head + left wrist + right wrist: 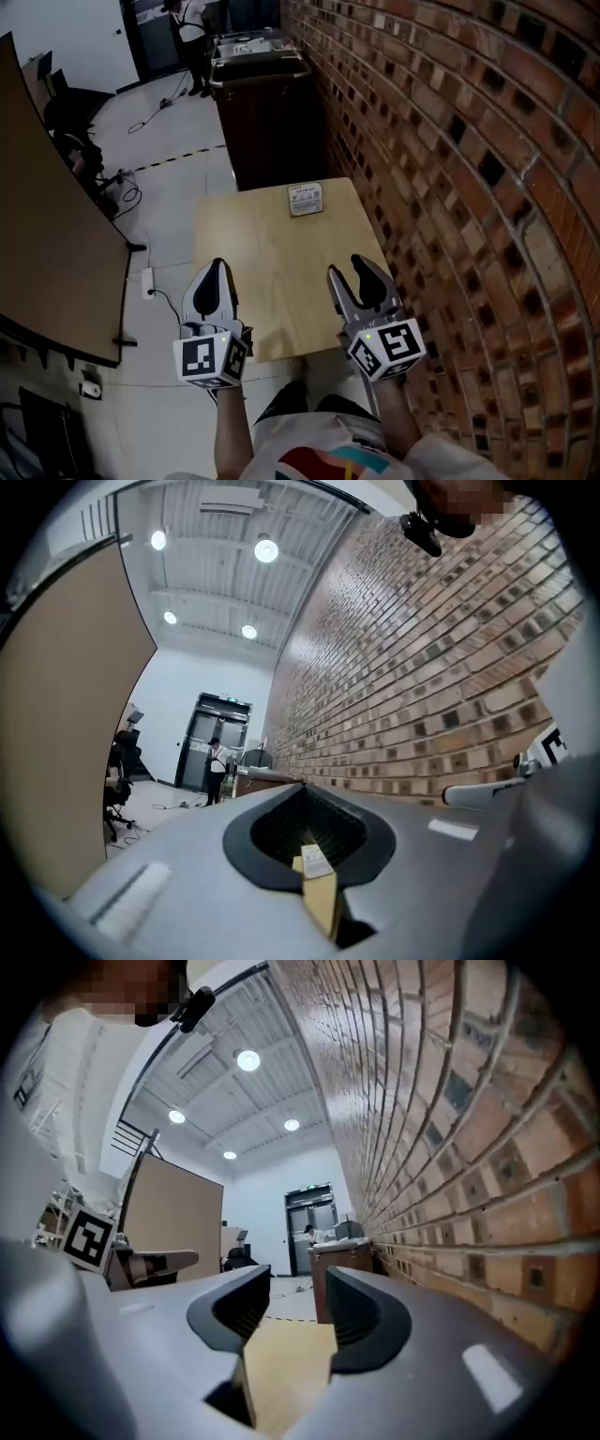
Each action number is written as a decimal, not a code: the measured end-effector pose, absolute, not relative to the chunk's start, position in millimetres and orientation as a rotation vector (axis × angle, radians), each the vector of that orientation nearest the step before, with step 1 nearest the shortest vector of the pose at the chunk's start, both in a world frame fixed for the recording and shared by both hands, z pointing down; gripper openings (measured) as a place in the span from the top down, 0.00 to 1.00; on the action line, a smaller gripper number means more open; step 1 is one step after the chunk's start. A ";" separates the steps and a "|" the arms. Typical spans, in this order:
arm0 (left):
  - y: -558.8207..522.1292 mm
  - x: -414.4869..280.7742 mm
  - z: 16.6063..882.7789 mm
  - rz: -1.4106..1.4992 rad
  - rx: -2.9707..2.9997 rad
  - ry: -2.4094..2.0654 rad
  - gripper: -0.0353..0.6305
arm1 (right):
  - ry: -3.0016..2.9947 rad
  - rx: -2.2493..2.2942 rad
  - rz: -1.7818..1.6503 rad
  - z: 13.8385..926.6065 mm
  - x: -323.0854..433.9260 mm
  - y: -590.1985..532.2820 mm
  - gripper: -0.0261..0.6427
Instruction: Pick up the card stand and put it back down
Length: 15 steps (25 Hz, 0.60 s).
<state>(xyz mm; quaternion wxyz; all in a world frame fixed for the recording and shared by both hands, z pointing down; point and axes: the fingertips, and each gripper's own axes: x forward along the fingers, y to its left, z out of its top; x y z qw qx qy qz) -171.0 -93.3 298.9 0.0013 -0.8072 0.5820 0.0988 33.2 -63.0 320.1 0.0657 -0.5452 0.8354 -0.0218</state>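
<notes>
The card stand (306,199), a small white printed card in a holder, stands at the far edge of the light wooden table (272,272). Both grippers hover over the near edge, well short of it. My left gripper (217,269) is at the near left corner, its jaws together with nothing between them. In the left gripper view (302,789) the card stand (314,860) shows small through the hollow between the pads. My right gripper (349,270) is at the near right, jaws apart and empty. The right gripper view (298,1283) shows only bare table (286,1372) in the gap.
A brick wall (450,187) runs close along the table's right side. A dark cabinet (267,122) with a tray on top stands just beyond the table. A brown partition (47,234) and floor cables (150,281) lie to the left. A person (192,37) stands far off.
</notes>
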 end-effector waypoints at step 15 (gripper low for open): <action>-238.3 -144.9 364.8 0.141 -2.663 1.928 0.94 | 2.628 -1.891 -0.330 445.7 54.7 -346.1 0.12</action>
